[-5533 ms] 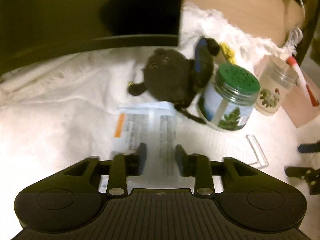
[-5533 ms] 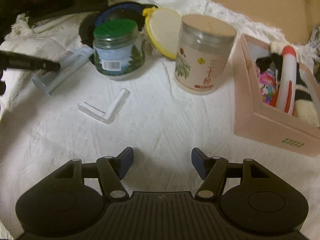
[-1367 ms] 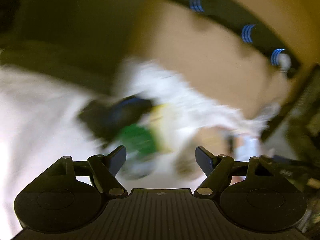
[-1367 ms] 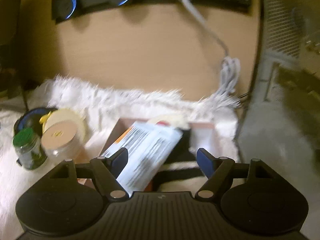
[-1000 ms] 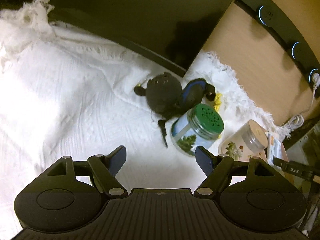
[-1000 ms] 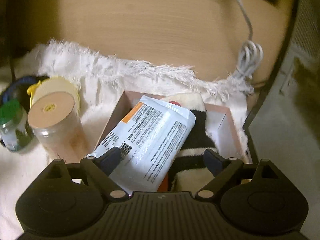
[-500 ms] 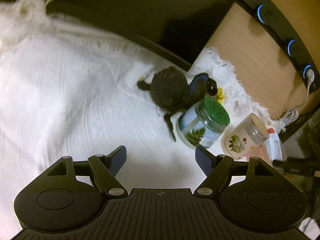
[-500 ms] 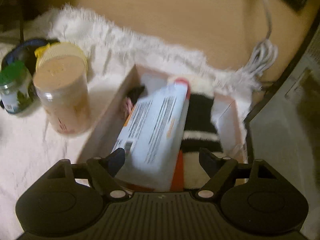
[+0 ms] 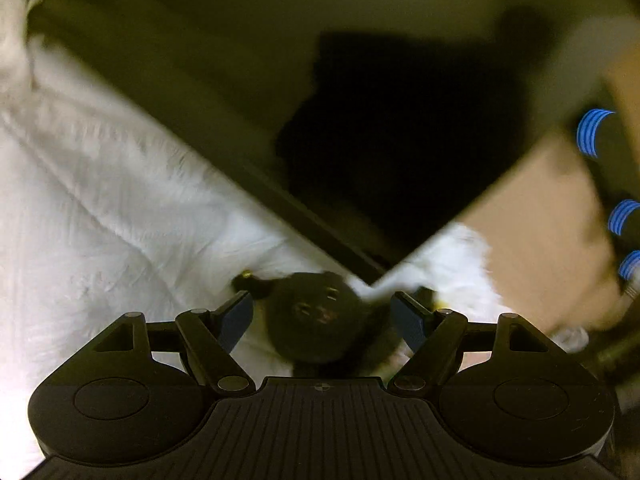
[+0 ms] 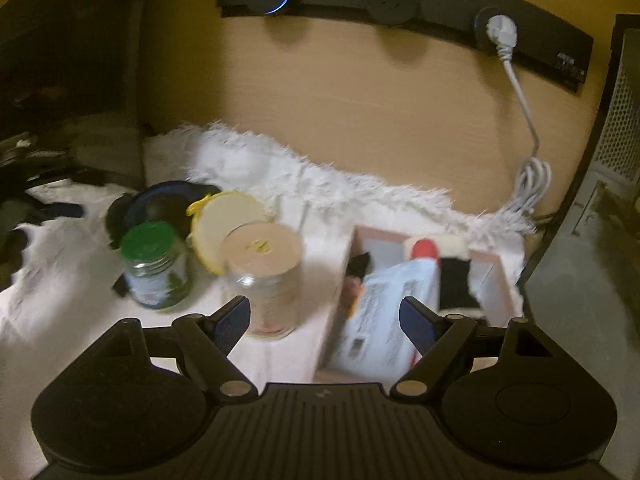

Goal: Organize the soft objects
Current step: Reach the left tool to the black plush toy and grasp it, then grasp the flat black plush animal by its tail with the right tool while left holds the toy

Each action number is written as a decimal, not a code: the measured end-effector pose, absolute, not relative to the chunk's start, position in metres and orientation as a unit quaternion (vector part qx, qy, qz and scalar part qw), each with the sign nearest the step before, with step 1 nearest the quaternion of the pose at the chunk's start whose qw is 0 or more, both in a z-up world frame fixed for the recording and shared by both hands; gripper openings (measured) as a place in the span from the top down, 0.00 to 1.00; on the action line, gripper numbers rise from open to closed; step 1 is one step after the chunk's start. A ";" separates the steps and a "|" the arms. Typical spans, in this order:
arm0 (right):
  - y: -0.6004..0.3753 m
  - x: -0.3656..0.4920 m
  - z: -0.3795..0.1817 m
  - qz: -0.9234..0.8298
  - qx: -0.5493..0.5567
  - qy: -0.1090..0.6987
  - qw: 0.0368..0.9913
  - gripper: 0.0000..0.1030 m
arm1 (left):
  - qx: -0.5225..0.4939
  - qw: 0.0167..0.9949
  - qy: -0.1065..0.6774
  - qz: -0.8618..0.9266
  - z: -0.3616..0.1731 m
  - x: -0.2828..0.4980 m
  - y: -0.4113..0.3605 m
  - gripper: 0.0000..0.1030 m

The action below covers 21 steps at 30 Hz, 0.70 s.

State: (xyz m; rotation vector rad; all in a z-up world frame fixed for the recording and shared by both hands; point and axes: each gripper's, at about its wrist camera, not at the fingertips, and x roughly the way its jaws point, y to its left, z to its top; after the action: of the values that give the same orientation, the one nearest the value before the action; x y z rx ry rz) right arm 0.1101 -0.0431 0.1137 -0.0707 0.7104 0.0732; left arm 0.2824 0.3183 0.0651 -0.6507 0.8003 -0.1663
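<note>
A black plush toy (image 9: 316,320) lies on the white cloth (image 9: 100,220), right between the open fingers of my left gripper (image 9: 322,318), which has not closed on it. In the right wrist view the same toy (image 10: 160,208) shows behind the jars. My right gripper (image 10: 324,320) is open and empty, above the gap between the tan-lidded jar (image 10: 262,276) and the pink box (image 10: 496,280). The box holds a white soft pack (image 10: 392,312), a striped black-and-white soft item (image 10: 454,276) and a red-tipped white thing (image 10: 424,250).
A green-lidded jar (image 10: 154,268) and a yellow-rimmed round pad (image 10: 226,220) stand by the toy. A dark panel (image 9: 360,100) rises behind the cloth. A wooden wall carries a power strip (image 10: 400,4) with a white cable (image 10: 524,120). A dark cabinet (image 10: 600,240) stands to the right.
My left gripper has dropped fast toward the black plush toy, which now sits between its fingers. My right gripper has pulled back and up from the pink box; the soft pack stays inside.
</note>
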 end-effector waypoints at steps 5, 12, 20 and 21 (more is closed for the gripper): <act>-0.032 0.090 0.104 0.034 -0.044 0.366 0.929 0.20 | -0.274 0.862 0.420 -0.074 0.054 0.308 0.292 0.22; -0.039 0.071 0.092 0.013 -0.042 0.387 0.921 0.20 | -0.288 0.850 0.433 -0.087 0.028 0.313 0.284 0.24; -0.026 0.075 0.101 0.032 -0.059 0.370 0.927 0.20 | -0.308 0.873 0.362 -0.108 0.045 0.239 0.327 0.29; -0.022 0.078 0.103 0.038 -0.061 0.367 0.927 0.20 | -0.303 0.877 0.357 -0.104 0.048 0.226 0.336 0.29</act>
State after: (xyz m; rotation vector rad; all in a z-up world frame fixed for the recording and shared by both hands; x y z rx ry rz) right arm 0.0781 -0.0219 0.1031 -0.1260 0.7525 0.0777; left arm 0.2260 0.3362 0.0481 -0.6320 0.7457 -0.2162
